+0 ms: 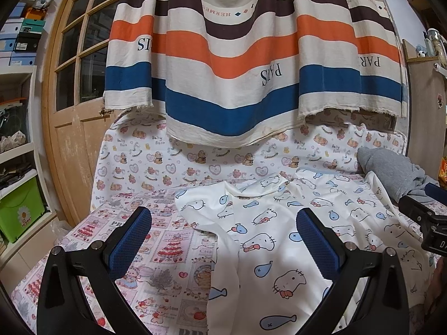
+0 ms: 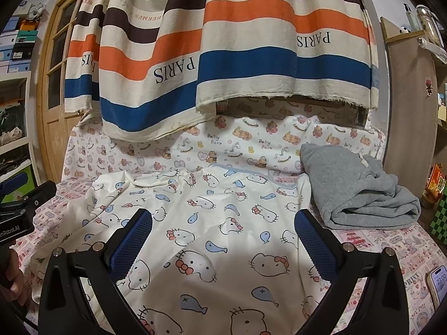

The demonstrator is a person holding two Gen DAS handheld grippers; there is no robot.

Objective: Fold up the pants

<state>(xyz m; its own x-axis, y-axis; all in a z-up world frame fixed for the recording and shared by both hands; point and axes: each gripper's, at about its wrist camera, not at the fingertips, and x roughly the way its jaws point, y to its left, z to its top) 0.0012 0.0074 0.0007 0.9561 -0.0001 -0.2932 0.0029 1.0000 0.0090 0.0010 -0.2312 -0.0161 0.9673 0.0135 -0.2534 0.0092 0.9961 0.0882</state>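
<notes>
- While we look down at the bed, the biggest thing we see is the pink and white bed sheet with cartoon pictures (image 1: 156,254), and it covers the whole top.
- Behind it hangs the big striped cloth curtain in cream, brown, orange and blue (image 1: 223,64), down to the back of the bed.
- On the sheet lie the white thin cotton pants with cat faces and blue fish on them (image 2: 223,223). They are spread out mostly flat in the middle of the bed, with some bumps and wrinkles near the far end.
- We think these pants are light, soft and floppy. They will sag and bunch when lifted, so we should pinch an edge or a corner, such as the near left edge (image 1: 215,251), not the flat middle.
- Just beside the pants, on our right, sits the folded grey fleecy garment (image 2: 360,192).
- Our left gripper (image 1: 223,248) hangs over the left edge of the pants. Its blue padded fingers (image 1: 131,247) are spread wide, with nothing between them.
- Our right gripper (image 2: 223,248) hangs over the middle of the pants, also spread wide and holding nothing.
- Smallest is the phone with a lit screen (image 2: 437,286), on the sheet at the right edge.
</notes>
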